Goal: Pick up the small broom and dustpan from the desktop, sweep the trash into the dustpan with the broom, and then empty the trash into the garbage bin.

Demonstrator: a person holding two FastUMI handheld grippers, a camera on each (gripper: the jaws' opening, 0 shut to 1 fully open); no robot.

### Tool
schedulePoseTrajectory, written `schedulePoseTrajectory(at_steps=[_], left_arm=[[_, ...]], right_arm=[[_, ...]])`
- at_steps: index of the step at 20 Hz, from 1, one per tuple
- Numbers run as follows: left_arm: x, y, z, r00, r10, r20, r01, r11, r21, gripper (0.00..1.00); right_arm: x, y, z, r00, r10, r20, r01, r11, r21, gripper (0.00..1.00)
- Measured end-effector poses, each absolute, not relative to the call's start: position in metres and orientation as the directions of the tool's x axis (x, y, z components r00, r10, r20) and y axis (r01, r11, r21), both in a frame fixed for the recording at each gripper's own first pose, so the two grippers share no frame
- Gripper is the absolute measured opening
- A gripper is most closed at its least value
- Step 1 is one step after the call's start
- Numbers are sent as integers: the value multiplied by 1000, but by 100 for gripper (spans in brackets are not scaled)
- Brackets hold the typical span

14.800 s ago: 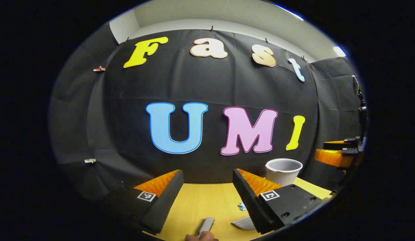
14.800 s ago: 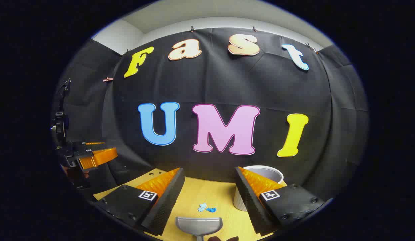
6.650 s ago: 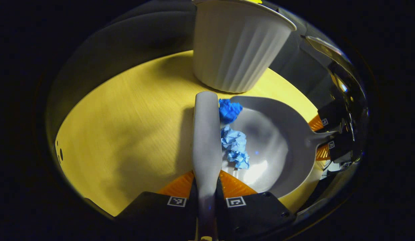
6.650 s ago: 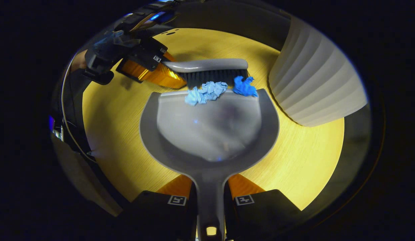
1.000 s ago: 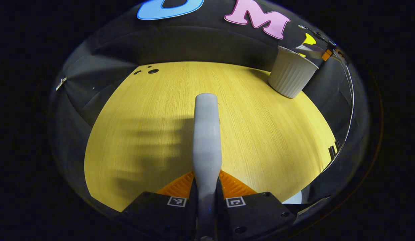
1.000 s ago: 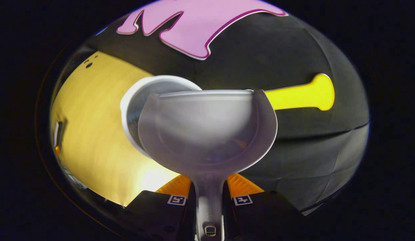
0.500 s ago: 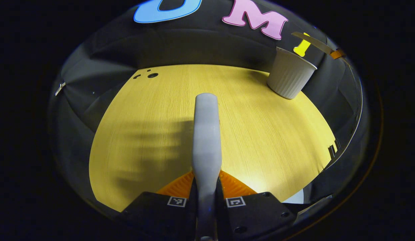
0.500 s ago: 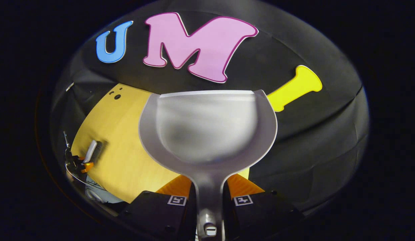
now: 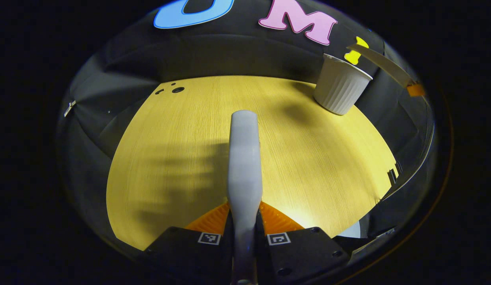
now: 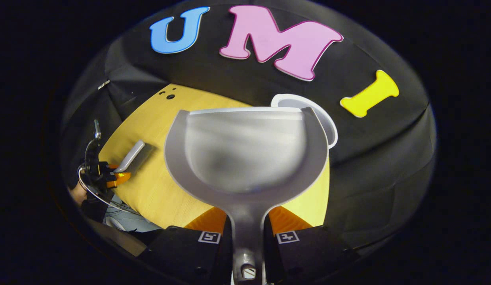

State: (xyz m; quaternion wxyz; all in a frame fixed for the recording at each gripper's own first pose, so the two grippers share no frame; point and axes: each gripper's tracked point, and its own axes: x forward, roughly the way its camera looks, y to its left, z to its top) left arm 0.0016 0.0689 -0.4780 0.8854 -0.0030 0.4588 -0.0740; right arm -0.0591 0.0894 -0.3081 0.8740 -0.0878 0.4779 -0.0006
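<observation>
In the left gripper view my left gripper (image 9: pixel 244 219) is shut on the handle of the small grey broom (image 9: pixel 244 158), which points forward over the yellow desktop (image 9: pixel 309 158). The white ribbed garbage bin (image 9: pixel 339 89) stands at the desk's far right corner. In the right gripper view my right gripper (image 10: pixel 247 221) is shut on the handle of the grey dustpan (image 10: pixel 245 152), whose scoop holds no trash. The garbage bin's rim (image 10: pixel 326 122) peeks out behind the pan's right edge. The dustpan (image 9: pixel 382 65) also hangs in the air just right of the bin in the left gripper view.
In the right gripper view the left gripper (image 10: pixel 115 176) with the broom (image 10: pixel 130 156) sits far off at the desk's left edge, with cables and a hand beside it. Small dark holes (image 9: pixel 177 90) mark the desk's far left corner. Black cloth walls enclose the desk.
The right gripper has pulled the dustpan back and levelled it away from over the bin, whose rim now shows at the pan's right. The left gripper and broom have barely moved.
</observation>
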Motion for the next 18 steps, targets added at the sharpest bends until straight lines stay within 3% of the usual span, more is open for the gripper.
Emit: schedulePoseTrajectory(at_steps=[1, 2, 5, 10, 11, 18], left_arm=[[1, 67, -479, 565, -136, -814, 126, 989, -78, 28], [-1, 67, -479, 563, -137, -815, 124, 989, -80, 28], [-2, 66, -481, 559, -131, -818, 127, 989, -72, 31], [-2, 61, -491, 522, -116, -845, 113, 991, -67, 28], [0, 61, -493, 515, -109, -850, 104, 993, -64, 31], [17, 56, -501, 509, -81, -857, 85, 995, -44, 28]], right_arm=[[-65, 93, -316, 531, -83, -844, -84, 985, -149, 31], [-72, 99, -325, 512, -74, -856, -92, 986, -141, 36], [-86, 114, -352, 473, -55, -879, -76, 992, -103, 36], [-96, 127, -389, 415, -53, -908, -37, 996, -75, 36], [-96, 131, -396, 408, -50, -911, -26, 997, -67, 36], [-85, 141, -427, 412, -25, -911, 29, 999, -14, 36]])
